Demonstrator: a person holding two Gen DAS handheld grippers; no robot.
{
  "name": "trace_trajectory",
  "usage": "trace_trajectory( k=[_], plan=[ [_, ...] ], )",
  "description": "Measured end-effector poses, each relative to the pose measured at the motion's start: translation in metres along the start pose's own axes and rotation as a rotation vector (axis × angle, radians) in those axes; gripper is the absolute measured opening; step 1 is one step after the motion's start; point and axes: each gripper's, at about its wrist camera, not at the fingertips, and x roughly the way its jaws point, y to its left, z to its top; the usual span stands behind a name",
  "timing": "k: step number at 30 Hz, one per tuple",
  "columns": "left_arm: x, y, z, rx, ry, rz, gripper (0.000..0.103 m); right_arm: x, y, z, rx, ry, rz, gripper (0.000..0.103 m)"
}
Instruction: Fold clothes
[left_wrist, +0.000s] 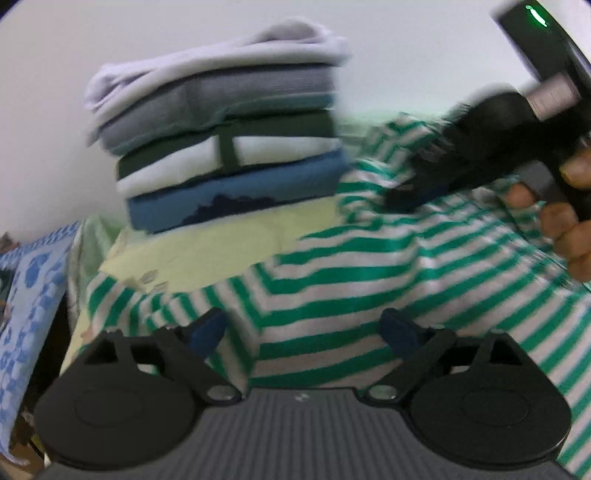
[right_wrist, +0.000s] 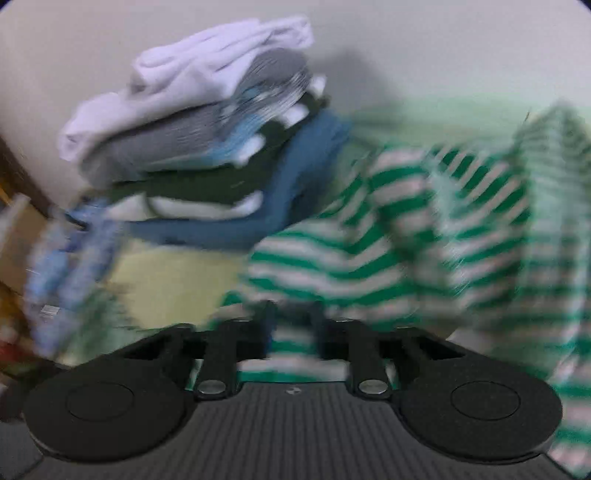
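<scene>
A green-and-white striped shirt lies rumpled on a pale yellow sheet. My left gripper is open just above the shirt's near part, with striped cloth below its blue-padded fingers and nothing pinched. In the left wrist view my right gripper comes in from the right in a person's hand, its tips down on the shirt's far edge. The blurred right wrist view shows the right gripper shut, with a fold of the striped shirt between its fingers.
A tall stack of folded clothes stands at the back left of the sheet against a white wall; it also shows in the right wrist view. A blue patterned cloth hangs at the far left edge.
</scene>
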Motion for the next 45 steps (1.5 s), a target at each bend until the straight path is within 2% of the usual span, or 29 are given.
trace_trajectory(
  k=[1, 3, 5, 6, 7, 10, 12, 13, 14, 15, 16, 17, 20, 23, 24, 26, 27, 28, 31, 33, 34, 36, 38, 42, 45],
  plan=[
    [0.002, 0.007, -0.001, -0.014, -0.001, 0.021, 0.100, -0.001, -0.005, 0.001, -0.015, -0.025, -0.045, 0.000],
    [0.005, 0.021, -0.001, -0.065, 0.013, 0.027, 0.102, -0.005, -0.020, 0.004, 0.028, -0.044, -0.045, 0.000],
    [0.006, 0.033, 0.000, -0.113, 0.029, 0.025, 0.101, -0.010, -0.023, 0.004, -0.003, -0.051, -0.112, 0.001],
    [0.004, 0.033, 0.002, -0.116, 0.023, 0.020, 0.093, -0.014, -0.021, 0.006, -0.019, -0.066, -0.122, 0.009],
    [0.000, 0.032, 0.005, -0.115, 0.006, 0.005, 0.087, -0.021, -0.021, 0.006, -0.010, -0.085, -0.084, 0.015],
    [-0.008, 0.018, 0.019, -0.059, -0.047, -0.005, 0.092, -0.023, -0.015, 0.013, 0.014, -0.072, 0.036, 0.017],
    [-0.003, 0.011, 0.027, -0.034, -0.055, -0.007, 0.092, -0.015, -0.004, 0.016, 0.000, -0.057, 0.061, 0.029],
    [0.000, 0.008, 0.031, -0.026, -0.056, -0.010, 0.092, -0.010, 0.001, 0.018, -0.006, -0.049, 0.074, 0.044],
    [0.005, 0.007, 0.034, -0.018, -0.051, -0.006, 0.092, -0.002, 0.007, 0.017, -0.024, -0.026, 0.073, 0.050],
    [0.012, 0.007, 0.035, -0.006, -0.039, 0.007, 0.088, 0.006, 0.012, 0.016, -0.041, -0.004, 0.070, 0.046],
    [0.018, 0.007, 0.035, 0.004, -0.021, 0.018, 0.082, 0.012, 0.016, 0.016, -0.063, 0.002, 0.015, 0.018],
    [0.022, 0.009, 0.034, -0.002, -0.012, 0.014, 0.082, 0.014, 0.016, 0.017, -0.068, -0.010, -0.015, 0.007],
    [0.023, 0.016, 0.030, -0.018, -0.029, 0.039, 0.083, 0.018, 0.009, 0.025, -0.013, -0.051, -0.070, 0.006],
    [0.020, 0.019, 0.023, -0.023, -0.052, 0.064, 0.086, 0.022, 0.006, 0.027, 0.004, -0.081, -0.069, 0.007],
    [0.019, 0.020, 0.022, -0.029, -0.052, 0.068, 0.089, 0.021, 0.009, 0.025, -0.027, -0.084, -0.075, 0.009],
    [0.016, 0.017, 0.022, -0.005, -0.058, 0.090, 0.093, 0.013, 0.015, 0.021, -0.097, -0.072, -0.079, 0.021],
    [0.015, 0.016, 0.022, 0.004, -0.060, 0.101, 0.096, 0.000, 0.012, 0.021, -0.086, -0.088, -0.068, 0.025],
    [0.014, 0.016, 0.022, 0.003, -0.059, 0.104, 0.096, -0.014, 0.009, 0.020, -0.074, -0.104, -0.057, 0.034],
    [0.009, 0.015, 0.022, 0.003, -0.069, 0.118, 0.096, -0.065, -0.014, 0.023, -0.081, -0.202, -0.108, 0.037],
    [0.005, 0.011, 0.024, 0.019, -0.085, 0.137, 0.093, -0.084, -0.038, 0.031, -0.098, -0.252, -0.196, 0.038],
    [0.000, 0.005, 0.027, 0.035, -0.097, 0.147, 0.093, -0.089, -0.053, 0.038, -0.100, -0.241, -0.252, 0.038],
    [-0.008, -0.007, 0.036, 0.045, -0.126, 0.120, 0.097, -0.097, -0.079, 0.051, -0.102, -0.221, -0.334, 0.038],
    [-0.013, -0.024, 0.046, 0.046, -0.148, 0.051, 0.099, -0.102, -0.099, 0.061, -0.103, -0.205, -0.387, 0.038],
    [-0.006, -0.062, 0.053, 0.058, -0.132, -0.090, 0.098, -0.089, -0.101, 0.078, -0.098, -0.173, -0.370, 0.038],
    [0.000, -0.087, 0.050, 0.062, -0.114, -0.153, 0.097, -0.064, -0.097, 0.085, -0.091, -0.173, -0.359, 0.040]
  ],
)
